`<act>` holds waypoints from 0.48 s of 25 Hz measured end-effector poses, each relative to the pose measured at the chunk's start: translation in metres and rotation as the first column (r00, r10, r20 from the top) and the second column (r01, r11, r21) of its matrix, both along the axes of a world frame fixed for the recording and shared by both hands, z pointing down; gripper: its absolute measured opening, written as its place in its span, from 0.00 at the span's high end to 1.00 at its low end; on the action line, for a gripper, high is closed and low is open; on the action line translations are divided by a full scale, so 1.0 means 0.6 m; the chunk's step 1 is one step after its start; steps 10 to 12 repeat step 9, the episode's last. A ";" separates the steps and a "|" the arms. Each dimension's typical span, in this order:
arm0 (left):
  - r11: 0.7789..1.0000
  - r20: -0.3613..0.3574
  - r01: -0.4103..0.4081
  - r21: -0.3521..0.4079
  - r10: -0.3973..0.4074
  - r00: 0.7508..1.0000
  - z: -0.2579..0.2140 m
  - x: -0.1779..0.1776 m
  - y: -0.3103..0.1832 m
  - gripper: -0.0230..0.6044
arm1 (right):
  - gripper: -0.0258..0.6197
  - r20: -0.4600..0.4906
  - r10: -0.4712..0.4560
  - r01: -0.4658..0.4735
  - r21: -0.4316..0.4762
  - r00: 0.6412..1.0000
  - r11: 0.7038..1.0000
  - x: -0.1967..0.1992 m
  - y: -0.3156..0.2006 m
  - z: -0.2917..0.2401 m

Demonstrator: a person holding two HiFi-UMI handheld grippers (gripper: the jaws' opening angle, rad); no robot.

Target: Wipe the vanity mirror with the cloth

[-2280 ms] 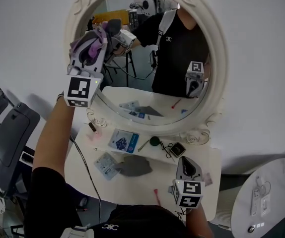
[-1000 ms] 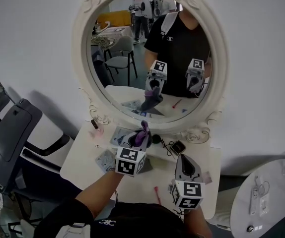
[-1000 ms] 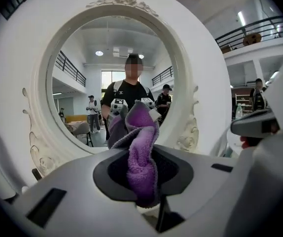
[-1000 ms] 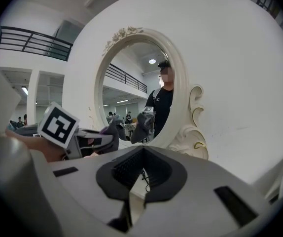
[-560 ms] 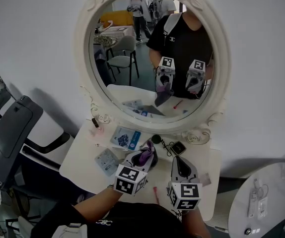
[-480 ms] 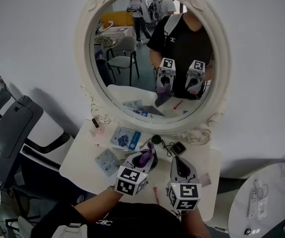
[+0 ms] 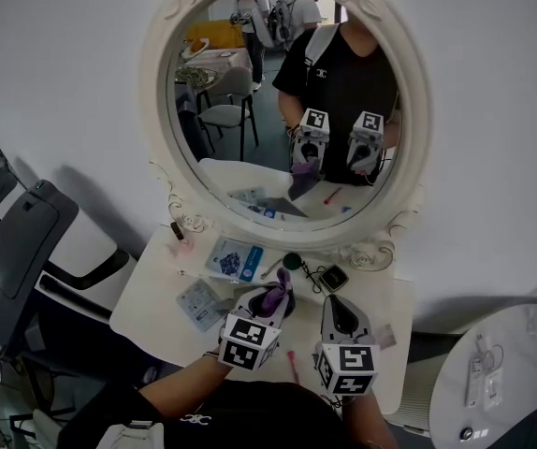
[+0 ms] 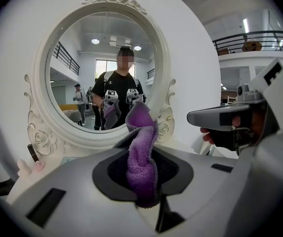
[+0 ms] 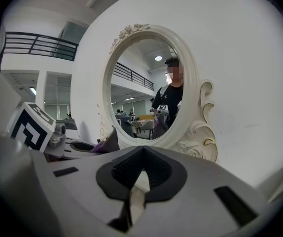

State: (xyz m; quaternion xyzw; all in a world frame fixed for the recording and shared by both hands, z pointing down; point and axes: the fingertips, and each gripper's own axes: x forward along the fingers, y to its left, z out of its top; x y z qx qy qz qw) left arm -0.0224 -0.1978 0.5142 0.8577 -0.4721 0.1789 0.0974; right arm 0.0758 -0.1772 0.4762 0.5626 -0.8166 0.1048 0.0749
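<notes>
Well below the oval white-framed vanity mirror [image 7: 240,148], our left tongs [image 7: 268,303] clamp the purple terry cloth [image 8: 141,147] over the white desk [image 7: 156,293]; our right tongs [image 7: 336,318] sit closed, empty. Wiping well, we judge, means pressing cloth, not tongs, against glass in overlapping strokes.

Head view: dim, flat indoor light, darker toward the corners; soft grey shadow on the wall [image 7: 91,181] left of the mirror [image 7: 287,110]. Left gripper view and right gripper view: brighter, heavy fisheye bending, black round border, nearest grey parts blurred. Ceiling lamps [image 8: 95,41] glow, reflected in the glass.
</notes>
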 end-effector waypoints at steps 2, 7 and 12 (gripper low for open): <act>1.000 0.005 0.004 -0.002 -0.004 1.000 0.002 -0.002 0.000 0.85 | 0.96 -0.002 -0.004 0.004 -0.001 1.000 1.000 -0.001 0.000 0.000; 1.000 0.009 0.016 -0.014 -0.016 1.000 0.007 -0.006 0.003 0.85 | 0.96 -0.006 -0.015 0.015 -0.002 1.000 1.000 -0.003 0.001 -0.001; 1.000 0.011 0.018 -0.015 -0.018 1.000 0.010 -0.007 0.004 0.85 | 0.96 -0.008 -0.021 0.021 -0.004 1.000 1.000 -0.005 0.001 0.001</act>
